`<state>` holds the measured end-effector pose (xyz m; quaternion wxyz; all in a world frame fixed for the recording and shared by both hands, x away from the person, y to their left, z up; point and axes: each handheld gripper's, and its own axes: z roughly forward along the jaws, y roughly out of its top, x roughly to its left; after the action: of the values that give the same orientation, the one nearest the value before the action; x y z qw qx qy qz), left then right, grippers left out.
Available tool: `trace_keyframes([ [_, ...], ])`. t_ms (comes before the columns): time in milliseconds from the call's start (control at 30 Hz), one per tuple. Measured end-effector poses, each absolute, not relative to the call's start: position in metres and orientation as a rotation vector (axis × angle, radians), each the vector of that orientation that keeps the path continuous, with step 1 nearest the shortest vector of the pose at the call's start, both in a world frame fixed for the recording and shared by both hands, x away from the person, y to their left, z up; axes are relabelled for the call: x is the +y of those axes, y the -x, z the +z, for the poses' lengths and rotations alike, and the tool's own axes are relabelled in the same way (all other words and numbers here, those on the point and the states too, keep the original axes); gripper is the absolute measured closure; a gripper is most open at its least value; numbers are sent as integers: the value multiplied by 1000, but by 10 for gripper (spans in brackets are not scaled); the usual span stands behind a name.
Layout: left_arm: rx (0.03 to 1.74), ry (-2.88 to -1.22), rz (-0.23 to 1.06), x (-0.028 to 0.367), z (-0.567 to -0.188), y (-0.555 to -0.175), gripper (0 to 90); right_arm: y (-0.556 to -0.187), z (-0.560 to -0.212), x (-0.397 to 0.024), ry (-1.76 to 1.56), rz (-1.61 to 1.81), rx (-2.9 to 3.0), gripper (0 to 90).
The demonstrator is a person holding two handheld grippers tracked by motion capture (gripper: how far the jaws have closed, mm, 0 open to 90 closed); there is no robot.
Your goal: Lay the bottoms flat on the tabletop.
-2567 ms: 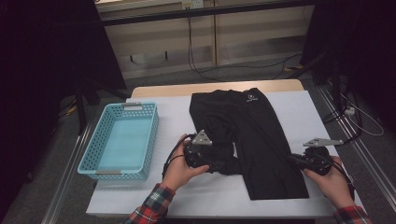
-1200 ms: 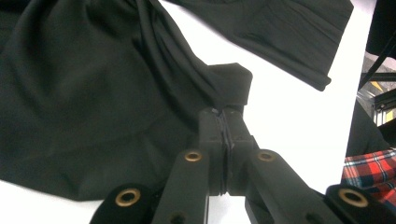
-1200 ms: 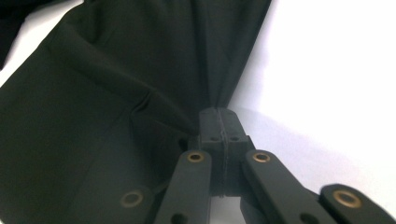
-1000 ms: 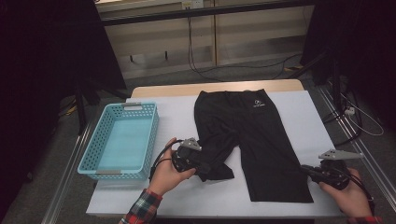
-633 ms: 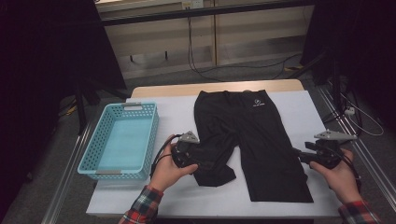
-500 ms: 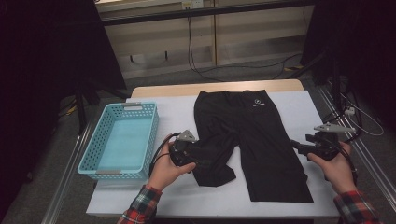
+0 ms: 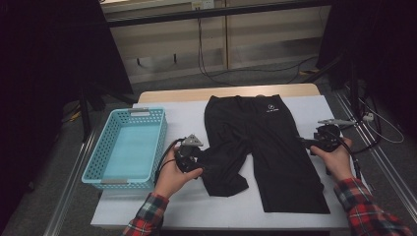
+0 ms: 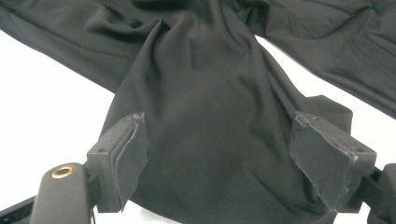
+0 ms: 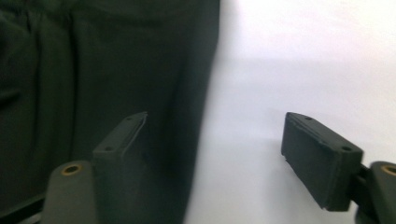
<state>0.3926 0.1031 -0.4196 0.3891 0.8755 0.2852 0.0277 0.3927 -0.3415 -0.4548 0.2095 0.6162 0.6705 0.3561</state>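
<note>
Two tongs (image 7: 199,158) (image 7: 306,143) are spread, jaws just opened; black shorts (image 7: 273,147) lie released. The bunched left leg may be dragged if regripped unevenly.

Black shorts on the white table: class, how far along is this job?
Done: the black shorts lie spread out, one leg straight. In hand: both grippers' jaws have just been opening; the left gripper stands open around the crumpled leg, the right gripper open at the shorts' edge. Left: the blue basket holds nothing.
</note>
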Motion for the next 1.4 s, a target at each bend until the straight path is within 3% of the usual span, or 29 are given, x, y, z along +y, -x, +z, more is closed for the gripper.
trace_keyframes([
  [267, 738, -2197, 57, 105, -420, -393, 178, -413, -460, -330, -1730, 1021, 1856, 452],
  [333, 735, -2204, 53, 105, -421, -393, 175, -414, -462, -326, -1720, 1014, 1856, 464],
  [433, 739, -2198, 61, 104, -421, -393, 175, -416, -463, -324, -1688, 996, 1875, 670],
  [600, 741, -2194, 58, 105, -420, -392, 176, -420, -464, -333, -1708, 1027, 1886, 891],
  [1400, 745, -2195, 63, 104, -418, -392, 179, -428, -462, -380, -1805, 995, 1808, 900],
])
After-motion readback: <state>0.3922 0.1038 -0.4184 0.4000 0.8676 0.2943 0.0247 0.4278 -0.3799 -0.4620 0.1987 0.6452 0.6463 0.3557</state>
